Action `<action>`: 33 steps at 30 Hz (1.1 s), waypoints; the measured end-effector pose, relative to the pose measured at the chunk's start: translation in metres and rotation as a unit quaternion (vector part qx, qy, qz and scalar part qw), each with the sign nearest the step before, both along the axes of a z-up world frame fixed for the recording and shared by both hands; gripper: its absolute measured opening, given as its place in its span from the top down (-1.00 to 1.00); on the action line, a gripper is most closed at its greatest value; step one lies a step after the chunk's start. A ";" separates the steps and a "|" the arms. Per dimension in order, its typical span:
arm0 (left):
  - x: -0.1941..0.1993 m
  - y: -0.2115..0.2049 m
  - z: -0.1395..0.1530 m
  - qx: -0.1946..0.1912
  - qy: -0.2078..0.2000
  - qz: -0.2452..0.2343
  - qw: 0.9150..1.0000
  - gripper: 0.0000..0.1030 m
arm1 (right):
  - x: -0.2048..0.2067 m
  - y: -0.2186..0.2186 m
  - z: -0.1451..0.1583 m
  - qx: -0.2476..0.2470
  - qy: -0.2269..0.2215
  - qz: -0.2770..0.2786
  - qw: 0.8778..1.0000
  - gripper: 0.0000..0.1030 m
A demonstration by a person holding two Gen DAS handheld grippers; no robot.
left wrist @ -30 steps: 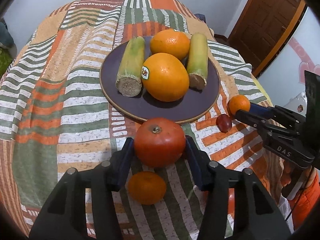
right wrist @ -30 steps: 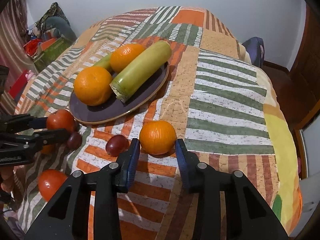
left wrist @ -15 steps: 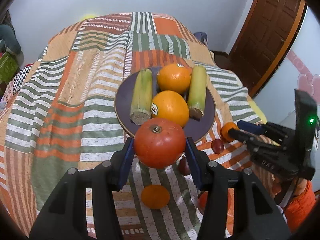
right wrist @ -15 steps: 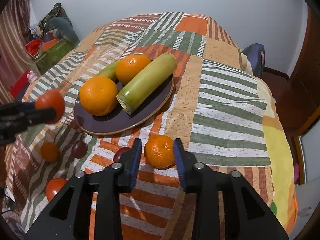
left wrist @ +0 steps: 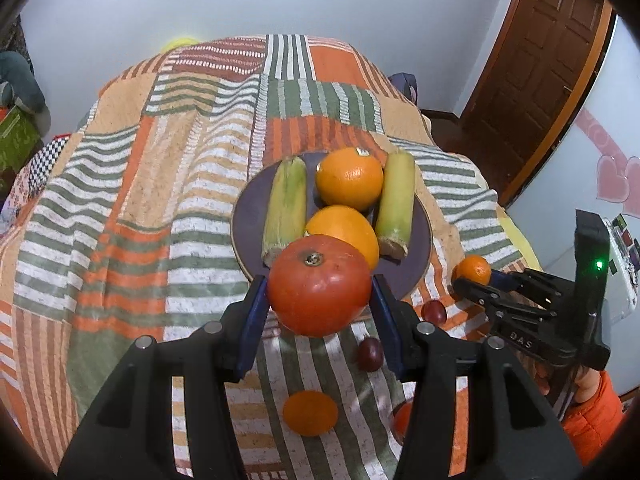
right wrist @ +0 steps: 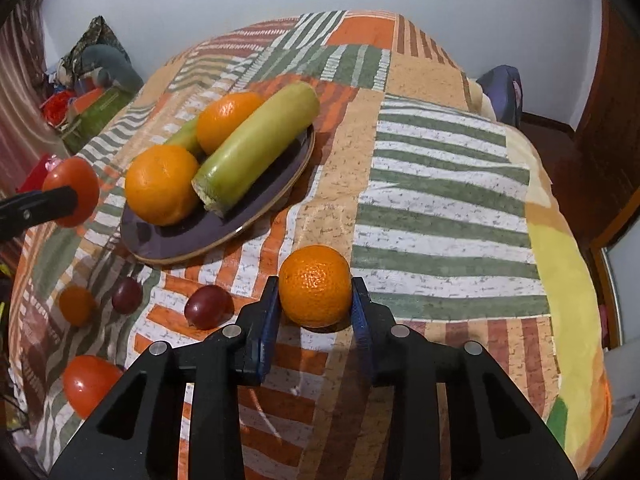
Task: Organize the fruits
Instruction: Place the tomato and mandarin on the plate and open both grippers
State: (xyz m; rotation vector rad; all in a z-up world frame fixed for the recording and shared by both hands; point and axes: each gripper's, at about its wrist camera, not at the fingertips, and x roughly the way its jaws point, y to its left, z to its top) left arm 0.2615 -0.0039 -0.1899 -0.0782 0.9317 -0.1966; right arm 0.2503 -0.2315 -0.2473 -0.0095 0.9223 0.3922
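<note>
The left gripper (left wrist: pixel 319 300) pinches a tomato (left wrist: pixel 319 285) above the plate's (left wrist: pixel 249 216) near rim; the right gripper (right wrist: pixel 315 304) pinches a mandarin (right wrist: pixel 315 285) beside that plate. Lower each into bare plate gaps, releasing gently so nothing rolls.

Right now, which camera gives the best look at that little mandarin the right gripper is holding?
The right wrist view: the mandarin sits close and central between the right gripper fingers. The left wrist view shows it small, far right, partly hidden.
</note>
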 end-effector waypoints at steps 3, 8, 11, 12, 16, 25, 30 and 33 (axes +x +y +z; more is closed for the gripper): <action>0.006 0.001 0.006 0.002 -0.009 0.002 1.000 0.02 | 0.000 0.002 0.008 0.004 -0.011 0.003 1.000 0.40; 0.023 -0.001 0.016 0.010 -0.024 0.003 1.000 0.02 | 0.006 0.014 0.023 0.009 -0.035 0.014 0.999 0.40; 0.036 -0.004 0.018 0.013 -0.029 0.007 0.999 0.02 | 0.012 0.024 0.032 0.013 -0.048 0.024 0.998 0.40; 0.040 -0.005 0.019 0.012 -0.030 0.006 0.999 0.02 | 0.014 0.028 0.034 0.015 -0.053 0.028 0.998 0.40; 0.057 -0.008 0.017 0.015 -0.032 0.006 0.999 0.02 | 0.026 0.044 0.041 0.017 -0.066 0.042 0.997 0.40; 0.090 -0.015 -0.006 0.017 -0.007 0.004 1.000 0.02 | 0.046 0.069 0.036 0.010 -0.074 0.066 0.995 0.40; 0.103 -0.016 -0.017 0.021 0.003 0.005 1.000 0.01 | 0.048 0.077 0.034 0.004 -0.077 0.079 0.994 0.40; 0.106 -0.018 -0.024 0.025 0.012 0.002 1.000 0.02 | 0.048 0.079 0.036 0.008 -0.075 0.087 0.993 0.39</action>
